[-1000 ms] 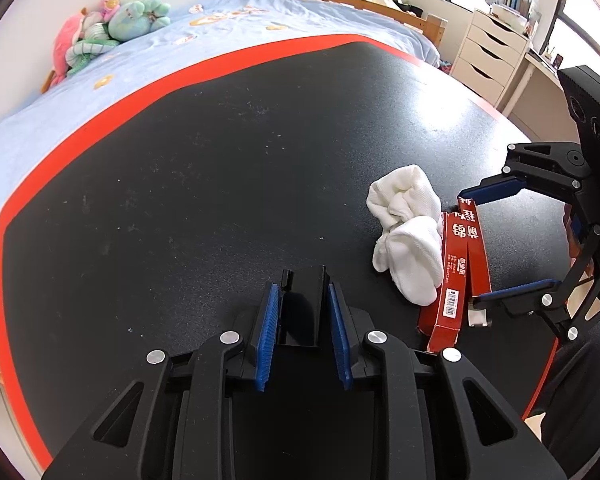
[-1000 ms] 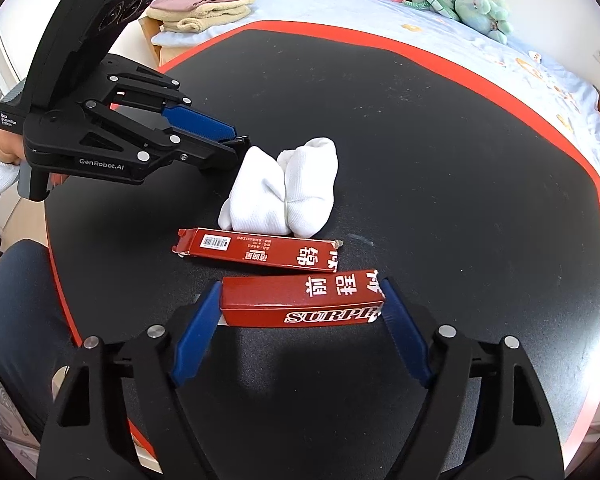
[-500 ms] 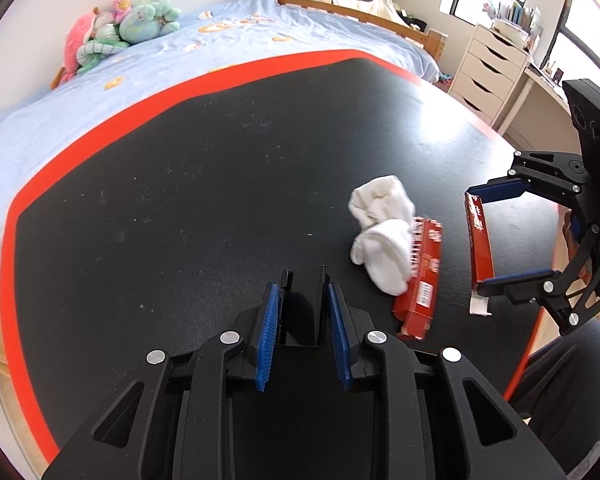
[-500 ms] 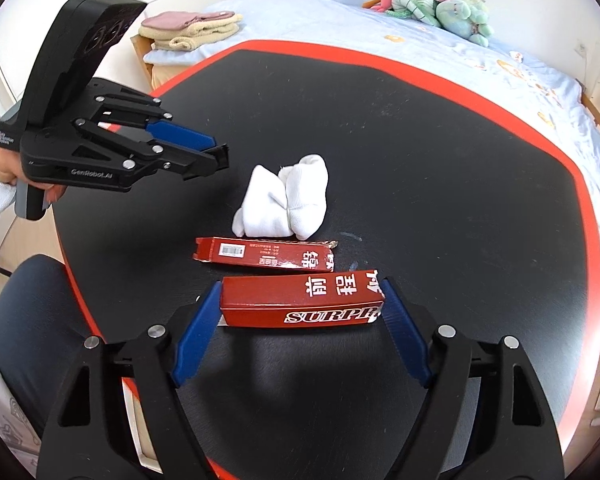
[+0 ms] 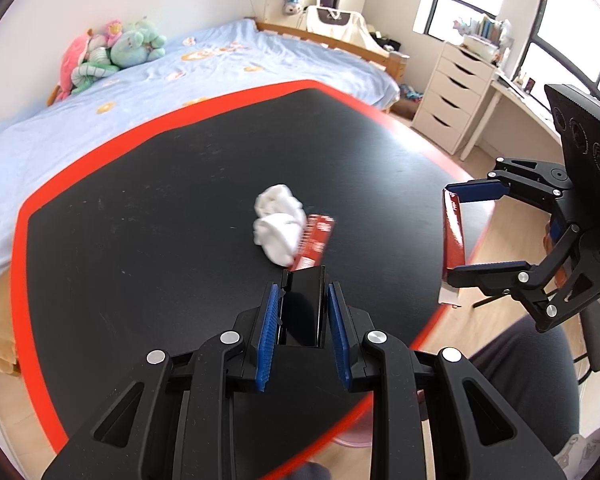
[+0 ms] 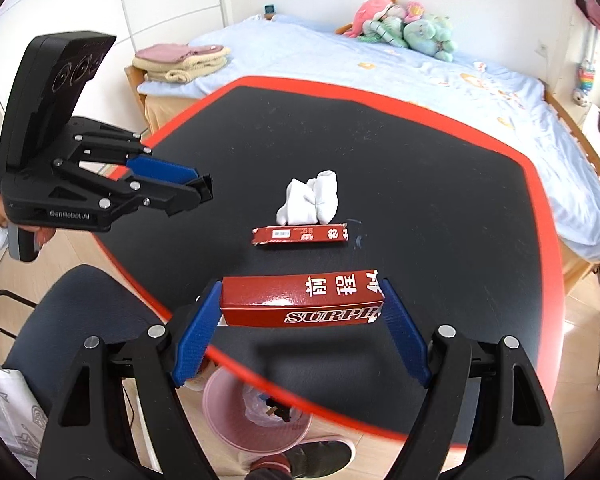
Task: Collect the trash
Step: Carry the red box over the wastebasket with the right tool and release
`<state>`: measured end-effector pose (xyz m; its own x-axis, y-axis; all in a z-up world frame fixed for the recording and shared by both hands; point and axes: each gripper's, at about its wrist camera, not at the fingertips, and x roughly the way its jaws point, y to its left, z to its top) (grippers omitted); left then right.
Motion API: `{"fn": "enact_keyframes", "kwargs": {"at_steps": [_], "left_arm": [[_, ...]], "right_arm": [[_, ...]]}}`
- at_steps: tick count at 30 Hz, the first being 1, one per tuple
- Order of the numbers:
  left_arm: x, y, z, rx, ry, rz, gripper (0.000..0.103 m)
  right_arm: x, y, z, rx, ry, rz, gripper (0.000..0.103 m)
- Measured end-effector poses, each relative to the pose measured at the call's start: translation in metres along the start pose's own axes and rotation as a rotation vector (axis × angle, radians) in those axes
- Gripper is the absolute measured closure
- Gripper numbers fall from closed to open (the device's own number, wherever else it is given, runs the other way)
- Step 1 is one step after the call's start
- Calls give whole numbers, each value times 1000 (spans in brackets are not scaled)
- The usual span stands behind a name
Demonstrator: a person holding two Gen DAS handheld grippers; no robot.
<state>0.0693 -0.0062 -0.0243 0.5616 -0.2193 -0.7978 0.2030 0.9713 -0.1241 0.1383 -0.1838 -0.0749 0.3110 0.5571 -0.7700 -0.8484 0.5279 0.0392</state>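
Note:
My right gripper [image 6: 302, 302] is shut on a long red box [image 6: 300, 299] held endwise between its blue pads, lifted above the table's near edge; it also shows in the left wrist view [image 5: 454, 232]. A second red box [image 6: 300, 235] lies on the black table [image 6: 420, 184] next to a white balled sock [image 6: 310, 202]. A pink trash bin [image 6: 256, 420] with a plastic liner stands on the floor under the table edge, below my right gripper. My left gripper [image 5: 303, 312] is shut and holds nothing, raised above the table's left near side.
The table has a red rim [image 5: 100, 148]. A bed with blue sheets [image 6: 380, 72] and plush toys [image 6: 404, 28] lies behind it. A white drawer unit [image 5: 456, 96] stands at the far right. The person's legs [image 6: 80, 320] are at the table edge.
My right gripper has lifted the red box up and back toward the table's near edge, over the pink bin. My left gripper has pulled back and up from the sock.

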Motion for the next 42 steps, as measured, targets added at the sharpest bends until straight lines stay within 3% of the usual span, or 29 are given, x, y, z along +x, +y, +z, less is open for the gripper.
{"fn": "enact_keyframes", "kwargs": {"at_steps": [15, 25, 42], "left_arm": [[-36, -65, -44, 16, -30, -46, 78], [-37, -83, -72, 15, -7, -88, 78], [-28, -96, -77, 43, 18, -125, 78]], "right_arm": [[-62, 46, -64, 63, -47, -38, 25], [-64, 67, -104, 98, -1, -45, 25], [-59, 70, -110, 101, 17, -16, 25]]}}
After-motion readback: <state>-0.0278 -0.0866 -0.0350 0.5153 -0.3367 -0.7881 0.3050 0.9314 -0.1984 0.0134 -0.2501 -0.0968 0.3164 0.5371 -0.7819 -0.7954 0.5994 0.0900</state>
